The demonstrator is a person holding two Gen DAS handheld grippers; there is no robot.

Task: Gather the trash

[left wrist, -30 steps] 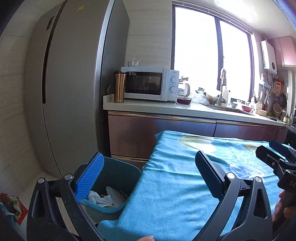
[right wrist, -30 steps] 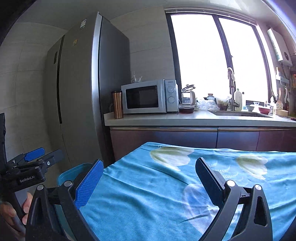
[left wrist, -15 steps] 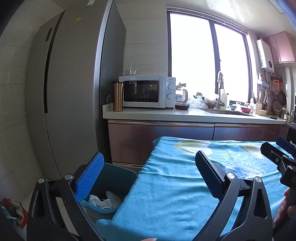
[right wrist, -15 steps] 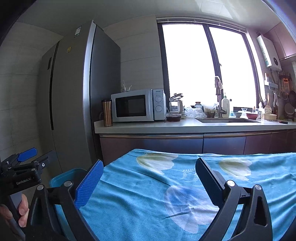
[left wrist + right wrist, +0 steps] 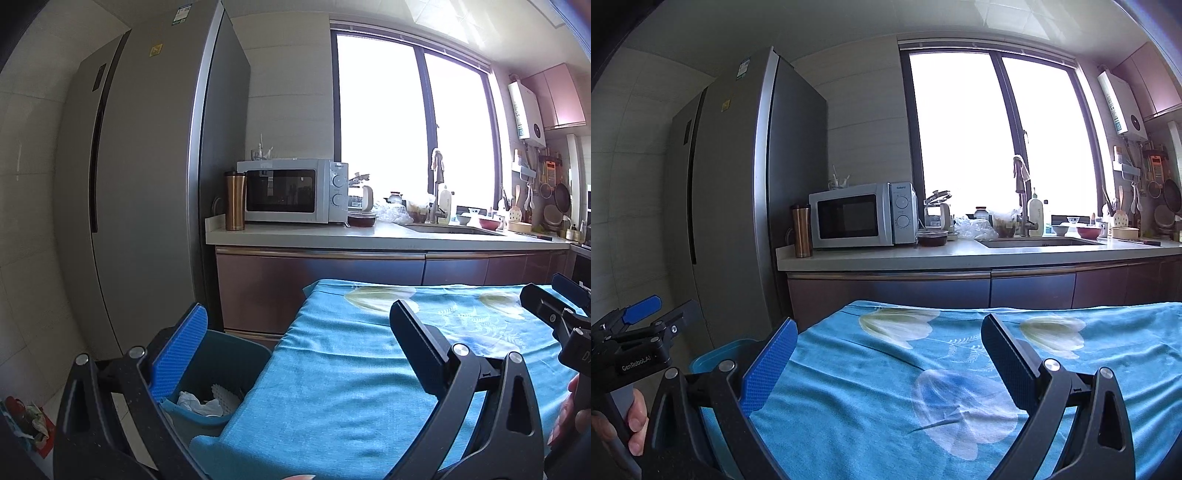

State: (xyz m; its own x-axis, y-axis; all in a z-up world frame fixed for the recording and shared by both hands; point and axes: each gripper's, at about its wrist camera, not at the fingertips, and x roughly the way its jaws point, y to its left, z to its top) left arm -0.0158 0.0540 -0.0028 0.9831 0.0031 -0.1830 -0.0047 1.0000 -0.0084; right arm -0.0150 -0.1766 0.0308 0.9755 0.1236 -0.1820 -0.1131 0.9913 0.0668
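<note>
A teal trash bin (image 5: pixel 236 365) stands on the floor at the left end of the table; crumpled white paper (image 5: pixel 199 404) lies inside it. Its rim also shows in the right wrist view (image 5: pixel 716 356). My left gripper (image 5: pixel 295 332) is open and empty, held above the table's left end beside the bin. My right gripper (image 5: pixel 886 345) is open and empty, held above the table (image 5: pixel 923 424), which has a blue flowered cloth. The left gripper also shows at the left edge of the right wrist view (image 5: pixel 646 317); the right one shows at the right edge of the left wrist view (image 5: pixel 554 299).
A grey fridge (image 5: pixel 147 184) stands at left. Behind the table a kitchen counter (image 5: pixel 369 236) carries a microwave (image 5: pixel 291 190), a copper tumbler (image 5: pixel 235 201), a sink and dishes. A red packet with scraps (image 5: pixel 26 424) lies on the floor at far left.
Both wrist views have tilted upward and drawn back a little, so more wall and ceiling show. Both grippers stay open and empty.
</note>
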